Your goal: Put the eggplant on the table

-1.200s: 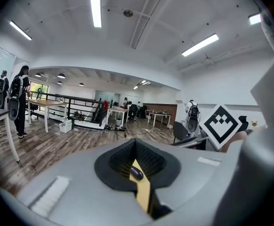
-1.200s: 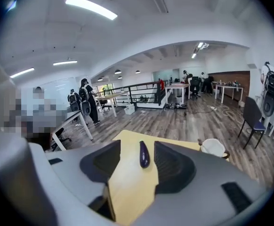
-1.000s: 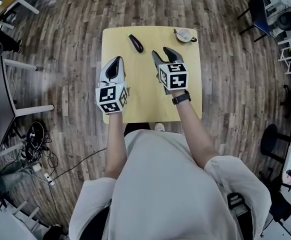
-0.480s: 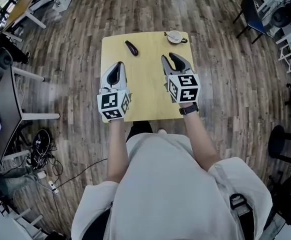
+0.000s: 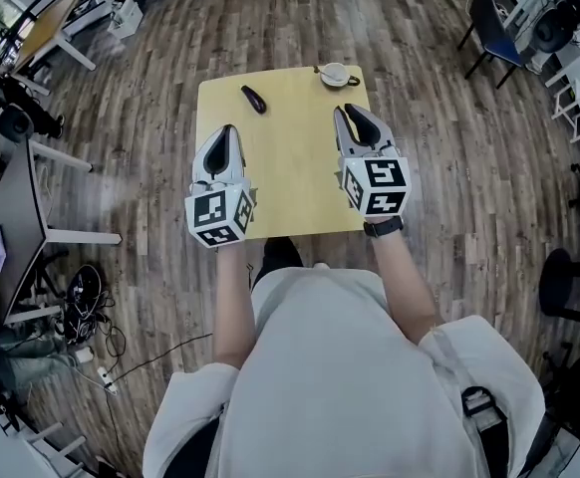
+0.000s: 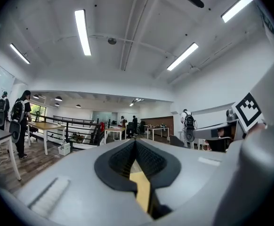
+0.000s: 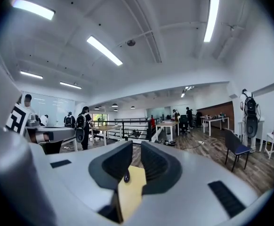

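The dark purple eggplant [image 5: 253,99] lies on the yellow table [image 5: 290,182] near its far left side, and shows as a small dark spot [image 7: 126,177] in the right gripper view. Both grippers hover level above the table's near half, well short of the eggplant. My left gripper [image 5: 222,131] is shut and empty, its pads meeting at the tip [image 6: 135,142]. The jaws of my right gripper [image 5: 350,113] are closing, with a narrow gap [image 7: 136,160] left and nothing between them.
A white cup on a saucer [image 5: 336,75] stands at the table's far right corner. Wooden floor surrounds the table. A dark desk [image 5: 6,217] and cables [image 5: 81,297] are at the left, chairs [image 5: 494,23] at the right. People stand far off in the room.
Both grippers have drawn back toward the person and risen above the table. The right gripper's jaws have narrowed from wide apart. The eggplant lies where it was.
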{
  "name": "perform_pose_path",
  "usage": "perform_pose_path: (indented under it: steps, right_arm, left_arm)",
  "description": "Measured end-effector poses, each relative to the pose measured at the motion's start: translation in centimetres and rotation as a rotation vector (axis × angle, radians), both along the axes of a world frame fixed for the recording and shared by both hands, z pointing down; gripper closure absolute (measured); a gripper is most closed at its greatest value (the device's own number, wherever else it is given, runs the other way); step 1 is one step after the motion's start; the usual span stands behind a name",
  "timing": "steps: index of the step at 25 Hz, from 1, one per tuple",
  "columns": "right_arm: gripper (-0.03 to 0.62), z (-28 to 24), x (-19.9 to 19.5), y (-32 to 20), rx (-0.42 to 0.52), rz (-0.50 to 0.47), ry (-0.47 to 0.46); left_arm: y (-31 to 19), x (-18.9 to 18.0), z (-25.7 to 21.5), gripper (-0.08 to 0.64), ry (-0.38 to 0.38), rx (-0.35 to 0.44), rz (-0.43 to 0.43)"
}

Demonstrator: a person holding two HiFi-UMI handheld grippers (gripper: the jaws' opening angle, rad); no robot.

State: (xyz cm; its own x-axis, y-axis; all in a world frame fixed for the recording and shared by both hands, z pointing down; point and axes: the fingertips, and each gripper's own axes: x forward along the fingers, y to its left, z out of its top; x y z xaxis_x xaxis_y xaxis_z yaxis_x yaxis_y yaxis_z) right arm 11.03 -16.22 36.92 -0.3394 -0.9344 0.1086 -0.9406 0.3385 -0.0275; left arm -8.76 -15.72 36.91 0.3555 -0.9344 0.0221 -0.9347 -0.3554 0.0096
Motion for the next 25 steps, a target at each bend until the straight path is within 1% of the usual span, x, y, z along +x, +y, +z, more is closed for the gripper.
perform_pose_path:
  steps: [3,8,13,18,25]
  right_arm:
    - [0.541,-0.6,1.0,1.2,0.023,-0.003,0.002]
    - [0.558,-1.8,2.0,2.4,0.059,-0.007,-0.021]
    - [0.572,-2.4,3.6,3.5,0.082,0.003,-0.003]
    - [0.574,-2.5,4.3,4.2,0.083,0.005,-0.001]
    - [0.574,-2.8,5.8,4.6,0.082,0.021,-0.022]
  left_arm:
    - [1.1,0.9,-0.8,0.551,-0.001,0.02,-0.007]
    - [2.2,1.8,-1.7,0.551,-0.004,0.05,-0.009]
    - [3.3,3.6,-2.2,0.551,-0.024,0.067,-0.007]
    - [3.6,4.3,-2.4,0.551,-0.038,0.066,-0.005]
    - [3.6,6.0,-3.0,0.551,-0.056,0.062,0.014]
